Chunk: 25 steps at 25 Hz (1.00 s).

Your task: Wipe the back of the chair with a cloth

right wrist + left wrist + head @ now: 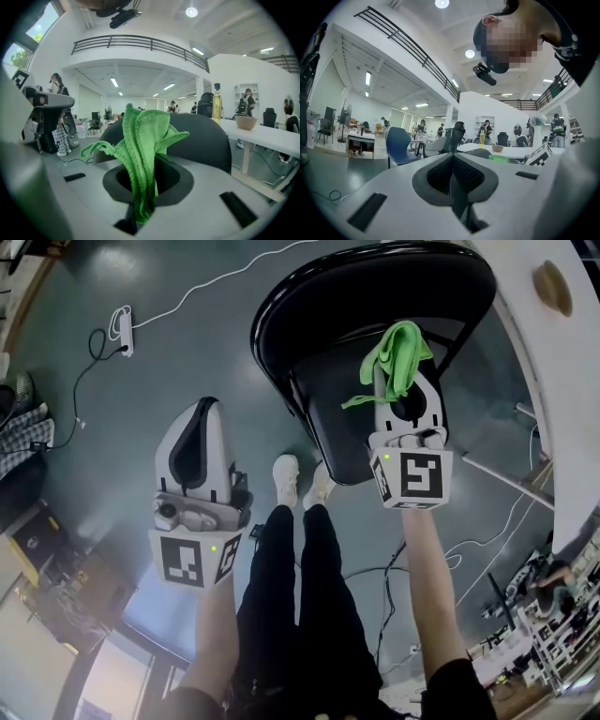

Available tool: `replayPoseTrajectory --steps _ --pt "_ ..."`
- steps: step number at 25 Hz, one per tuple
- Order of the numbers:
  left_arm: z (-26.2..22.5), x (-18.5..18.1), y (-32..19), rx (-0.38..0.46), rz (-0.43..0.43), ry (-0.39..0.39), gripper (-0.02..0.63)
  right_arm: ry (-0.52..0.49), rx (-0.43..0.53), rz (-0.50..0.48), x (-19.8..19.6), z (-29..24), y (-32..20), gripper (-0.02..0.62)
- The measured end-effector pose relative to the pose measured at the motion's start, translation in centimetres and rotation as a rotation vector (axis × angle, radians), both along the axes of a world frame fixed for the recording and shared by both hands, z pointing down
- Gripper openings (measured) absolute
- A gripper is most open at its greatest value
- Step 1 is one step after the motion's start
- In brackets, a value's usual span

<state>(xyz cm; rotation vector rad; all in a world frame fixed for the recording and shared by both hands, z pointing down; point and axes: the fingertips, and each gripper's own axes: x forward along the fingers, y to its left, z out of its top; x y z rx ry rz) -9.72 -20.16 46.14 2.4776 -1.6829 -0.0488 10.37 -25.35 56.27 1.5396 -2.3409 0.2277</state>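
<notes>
A black chair (375,296) stands on the floor ahead of me, its curved back (309,296) nearest the top of the head view. My right gripper (405,395) is shut on a green cloth (398,357), which bunches up out of the jaws over the chair seat. In the right gripper view the green cloth (143,154) stands upright between the jaws, with the dark chair back (206,140) just behind it. My left gripper (199,442) hangs to the left of the chair, shut and holding nothing. Its closed jaws (452,180) point across the room.
A white cable and power strip (125,329) lie on the grey floor at the upper left. A white table (562,352) with a bowl (553,287) runs along the right. My legs and white shoes (300,479) are just below the chair. Clutter lines the lower left and right.
</notes>
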Motion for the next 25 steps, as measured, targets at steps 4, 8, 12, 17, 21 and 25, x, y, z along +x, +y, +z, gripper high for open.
replayPoseTrajectory --steps 4,8,12,17,21,25 --pt "-1.2 1.1 -0.2 0.003 0.020 -0.013 0.005 0.006 0.003 0.113 4.9 -0.5 -1.5 0.044" --pt "-1.9 2.1 -0.6 -0.002 0.039 -0.029 0.005 -0.025 -0.022 0.237 10.1 0.3 -3.5 0.044" --pt "-2.4 2.6 -0.9 -0.013 0.050 -0.047 0.005 -0.007 -0.034 0.321 14.3 0.6 -5.8 0.044" --pt "-2.8 2.3 -1.3 -0.029 0.037 -0.045 0.005 -0.080 -0.049 0.397 17.0 0.2 -9.1 0.044" --pt "-2.9 2.2 -1.5 -0.039 0.025 -0.052 0.005 -0.084 -0.056 0.396 17.9 -0.2 -11.4 0.044" --pt "-3.0 1.7 -1.6 -0.039 0.007 -0.052 0.005 -0.076 -0.072 0.364 18.1 -0.1 -13.1 0.044"
